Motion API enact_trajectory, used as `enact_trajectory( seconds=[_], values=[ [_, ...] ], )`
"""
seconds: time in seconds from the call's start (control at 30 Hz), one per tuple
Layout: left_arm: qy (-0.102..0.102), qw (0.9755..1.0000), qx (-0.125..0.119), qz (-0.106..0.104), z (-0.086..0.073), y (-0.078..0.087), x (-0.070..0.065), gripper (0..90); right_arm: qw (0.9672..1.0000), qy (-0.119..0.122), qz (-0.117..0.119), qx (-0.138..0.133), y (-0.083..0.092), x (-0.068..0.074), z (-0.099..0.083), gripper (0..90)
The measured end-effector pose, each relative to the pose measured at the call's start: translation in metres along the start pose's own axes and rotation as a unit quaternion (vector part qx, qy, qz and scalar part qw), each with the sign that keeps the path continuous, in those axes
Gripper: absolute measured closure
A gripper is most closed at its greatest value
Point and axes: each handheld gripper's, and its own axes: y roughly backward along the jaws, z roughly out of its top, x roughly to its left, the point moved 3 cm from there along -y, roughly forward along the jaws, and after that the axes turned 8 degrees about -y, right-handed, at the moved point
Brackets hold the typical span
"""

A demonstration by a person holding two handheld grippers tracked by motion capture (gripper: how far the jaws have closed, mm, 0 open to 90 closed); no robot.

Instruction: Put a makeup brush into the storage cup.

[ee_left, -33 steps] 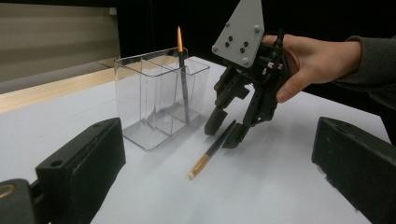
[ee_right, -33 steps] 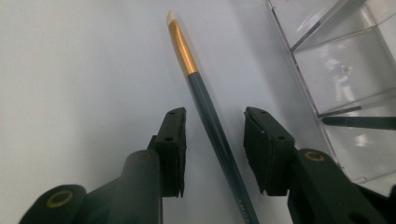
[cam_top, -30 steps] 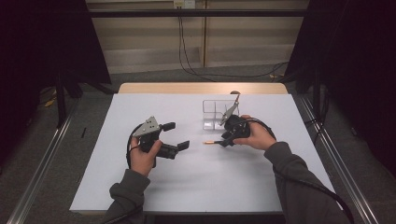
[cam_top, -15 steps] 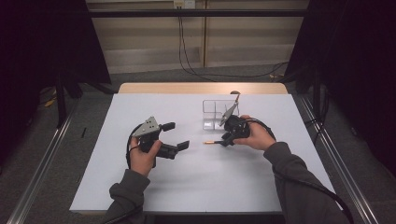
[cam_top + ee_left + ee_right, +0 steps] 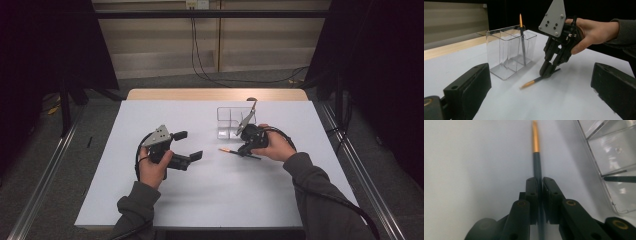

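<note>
A white-topped table (image 5: 200, 200) with a bare wooden strip along its far edge is seen in the high view. A clear plastic organiser box with inner dividers (image 5: 231, 122) stands on it, right of centre and toward the far edge. One slim dark pen with an orange end (image 5: 522, 40) is stood upright in a compartment of that box, as seen in the left gripper view.

A second slim dark pen with an orange tip (image 5: 536, 157) lies flat on the white surface just in front of the box, on its near side, apart from the box wall. The right gripper (image 5: 244, 150) is set down on this pen, angled toward the table. Its jaws have just been closing and are now drawn together on the dark shaft, with the pen clamped between the pads (image 5: 532, 195) and the orange tip projecting beyond them. The pen's far end is seen resting on the table in the left gripper view (image 5: 537, 80), where the right gripper (image 5: 548, 72) is held by a hand (image 5: 589, 32).

The left gripper (image 5: 187, 147) is held by the left hand (image 5: 152, 167) left of the table's centre, well apart from the box. Its jaws are spread wide and nothing is between them.
</note>
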Motion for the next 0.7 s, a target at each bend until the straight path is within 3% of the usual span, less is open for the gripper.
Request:
enact_trajectory(
  seconds=[0.4,0.7],
  values=[
    [0.001,1.0000,0.003,0.001,-0.0008,-0.0010,-0.0004,2.7,1.0000,-0.004,-0.005,-0.002,-0.0012,-0.0001,0.0023,77.1],
    [-0.001,1.0000,0.003,0.000,-0.0009,-0.0007,-0.0003,2.8,0.9999,-0.014,-0.006,0.004,-0.0003,0.0015,0.0009,83.1]
  ],
)
